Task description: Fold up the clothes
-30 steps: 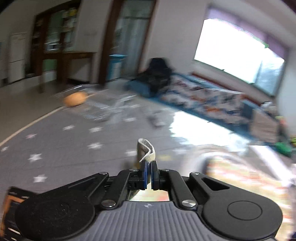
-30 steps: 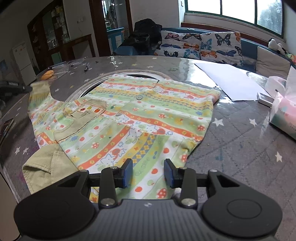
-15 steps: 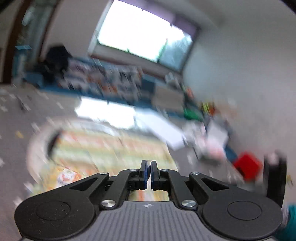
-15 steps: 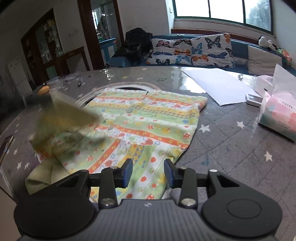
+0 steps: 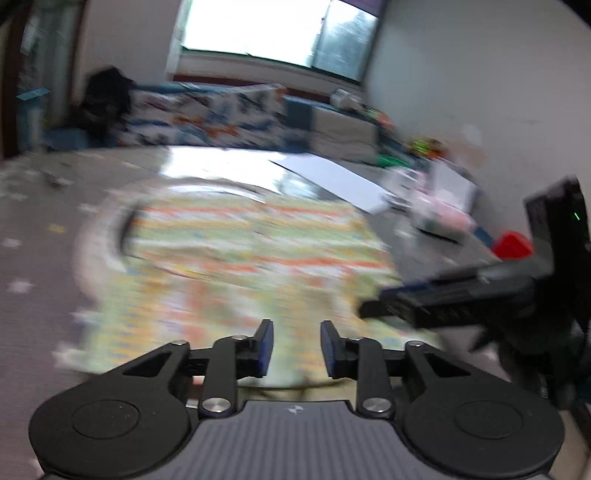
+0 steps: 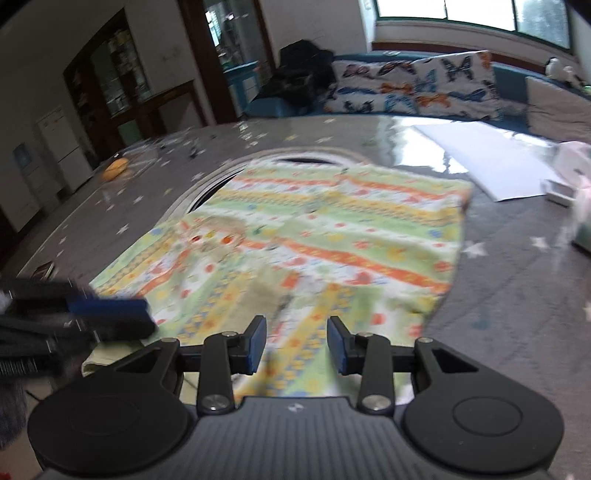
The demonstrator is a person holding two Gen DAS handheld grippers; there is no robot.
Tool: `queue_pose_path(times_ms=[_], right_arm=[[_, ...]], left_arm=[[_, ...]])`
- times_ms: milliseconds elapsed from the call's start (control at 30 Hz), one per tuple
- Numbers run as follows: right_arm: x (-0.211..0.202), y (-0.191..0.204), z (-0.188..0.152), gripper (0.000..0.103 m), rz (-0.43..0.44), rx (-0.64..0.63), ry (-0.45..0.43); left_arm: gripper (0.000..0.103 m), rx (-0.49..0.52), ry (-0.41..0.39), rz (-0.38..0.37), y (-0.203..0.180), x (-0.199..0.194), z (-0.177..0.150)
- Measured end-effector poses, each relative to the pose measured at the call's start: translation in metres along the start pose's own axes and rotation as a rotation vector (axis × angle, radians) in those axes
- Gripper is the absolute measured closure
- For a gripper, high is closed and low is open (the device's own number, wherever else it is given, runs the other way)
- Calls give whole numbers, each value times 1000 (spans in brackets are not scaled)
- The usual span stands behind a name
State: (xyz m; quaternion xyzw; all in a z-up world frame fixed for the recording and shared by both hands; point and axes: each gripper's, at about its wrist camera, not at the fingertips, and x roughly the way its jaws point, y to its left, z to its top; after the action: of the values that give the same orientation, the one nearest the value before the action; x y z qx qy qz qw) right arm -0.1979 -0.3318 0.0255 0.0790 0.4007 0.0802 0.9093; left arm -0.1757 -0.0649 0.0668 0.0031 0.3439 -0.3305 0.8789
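Room, daylit. Grey star-print table cover (image 6: 517,295) spreads ahead of and beside the jaws. Far beyond them: blue sofa (image 6: 509,79) with butterfly-print cushions (image 6: 413,88) under a wide bright window (image 6: 472,14). Ahead-left: dark wooden cabinet (image 6: 110,81), white refrigerator (image 6: 62,147), blue bin (image 6: 240,85). Pale walls (image 5: 461,66). Window glare reflects on the far tabletop.

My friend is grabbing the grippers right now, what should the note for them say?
Left hand-held gripper: open, holds nothing, low over the near edge of the shirt.
Right hand-held gripper: open, holds nothing, also at the near edge.
The patterned shirt lies on the grey star-print table, left sleeve folded in across the front.
Left: probably the other side, then fold it up.
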Motion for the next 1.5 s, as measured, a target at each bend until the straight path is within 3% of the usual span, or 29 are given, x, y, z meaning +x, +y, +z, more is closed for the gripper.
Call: queue_pose_path(times_ms=[267, 333, 433, 600, 800, 1000, 1100, 1233, 1500], right_arm=[[32, 10, 8, 67, 5, 7, 32], [35, 14, 8, 83, 10, 9, 34], [34, 21, 8, 96, -2, -8, 29], [7, 27, 18, 97, -32, -44, -44], [-26, 29, 32, 97, -87, -72, -109], [-22, 19, 29, 97, -138, -38, -67], [-9, 16, 19, 91, -157, -41, -11], [-6, 6, 17, 89, -163, -36, -20], [19, 14, 20, 88, -88, -102, -1]], left_arm=[[65, -74, -42, 257, 69, -27, -4], [65, -80, -27, 275, 75, -26, -11], [64, -90, -4, 302, 85, -25, -21], [56, -67, 12, 295, 83, -21, -28], [56, -24, 28, 287, 79, -15, -33], [56, -2, 40, 293, 78, -12, -35], [56, -3, 40, 302, 80, -17, -31], [56, -11, 9, 315, 81, -28, -15], [58, 21, 17, 195, 61, 20, 29]])
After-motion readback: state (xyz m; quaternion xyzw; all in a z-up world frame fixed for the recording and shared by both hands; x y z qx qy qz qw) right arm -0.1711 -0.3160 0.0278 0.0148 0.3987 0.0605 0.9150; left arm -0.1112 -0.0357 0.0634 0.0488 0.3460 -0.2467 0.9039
